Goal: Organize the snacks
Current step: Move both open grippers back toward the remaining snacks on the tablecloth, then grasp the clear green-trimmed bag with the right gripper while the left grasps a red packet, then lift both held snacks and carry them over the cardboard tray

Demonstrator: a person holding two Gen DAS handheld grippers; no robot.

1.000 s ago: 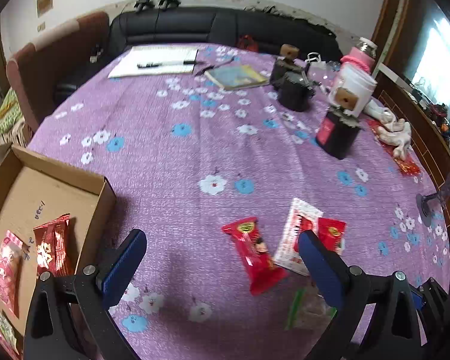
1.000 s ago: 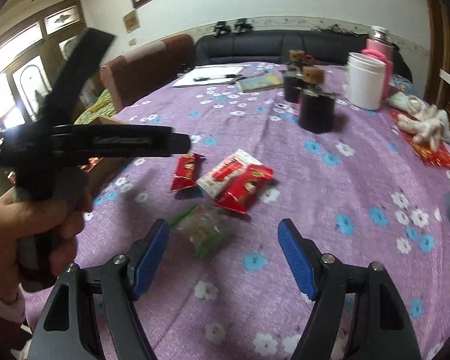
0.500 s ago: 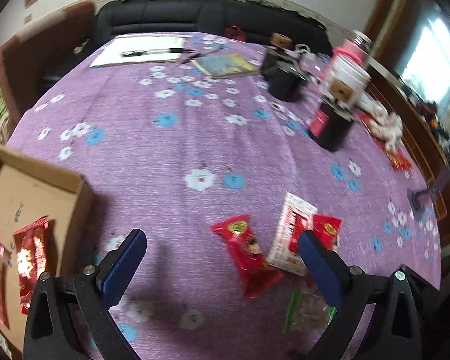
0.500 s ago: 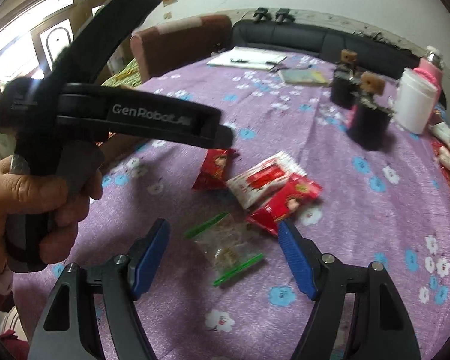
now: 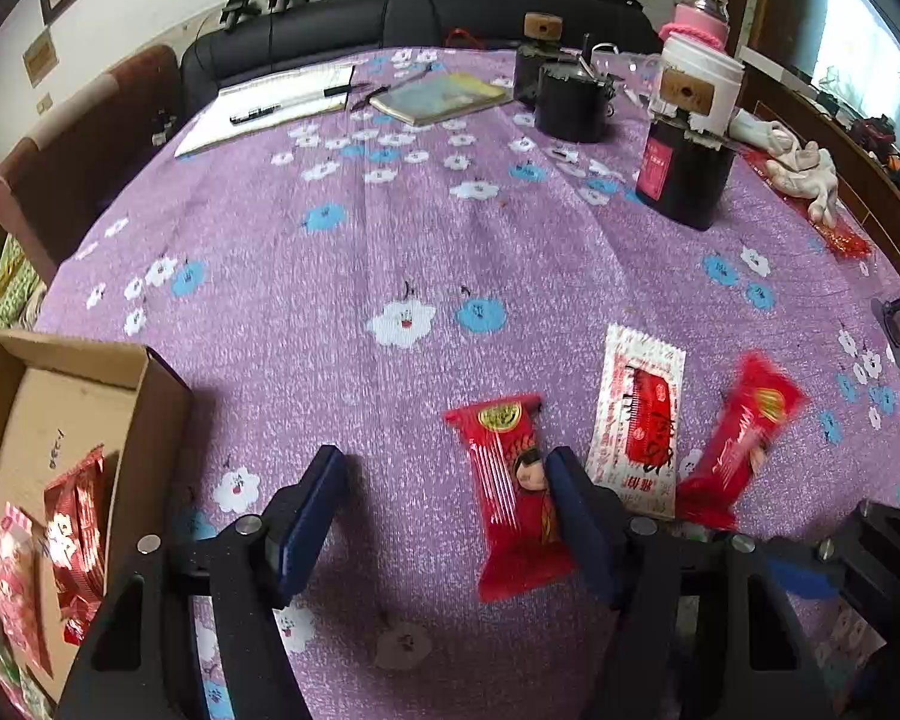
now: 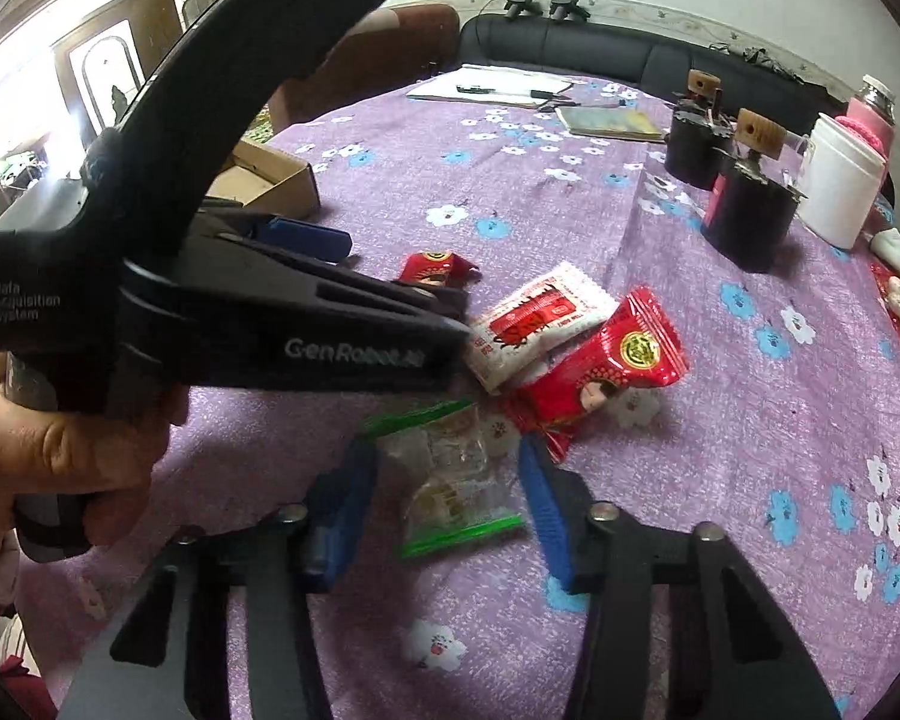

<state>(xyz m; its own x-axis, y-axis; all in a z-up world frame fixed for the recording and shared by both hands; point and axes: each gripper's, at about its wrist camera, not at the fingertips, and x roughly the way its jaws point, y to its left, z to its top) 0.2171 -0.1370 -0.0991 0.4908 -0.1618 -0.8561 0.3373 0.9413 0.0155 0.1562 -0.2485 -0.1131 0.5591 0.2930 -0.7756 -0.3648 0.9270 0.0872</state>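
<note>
Both tools (image 5: 444, 516) (image 6: 444, 510) angled down over snacks (image 6: 456, 474)

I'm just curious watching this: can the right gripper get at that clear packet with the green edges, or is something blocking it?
Probably yes. The right gripper has just been closing with the clear packet between its fingers, and nothing covers it; the red packet lies just beyond.

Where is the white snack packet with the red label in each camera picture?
Left wrist view: the white snack packet lies right of centre on the purple tablecloth, between two red packets.
Right wrist view: the same packet lies near the middle, partly under the other gripper's tip.
Shared landmark: the dark jar with the wooden stopper stands beyond it in both.
</note>
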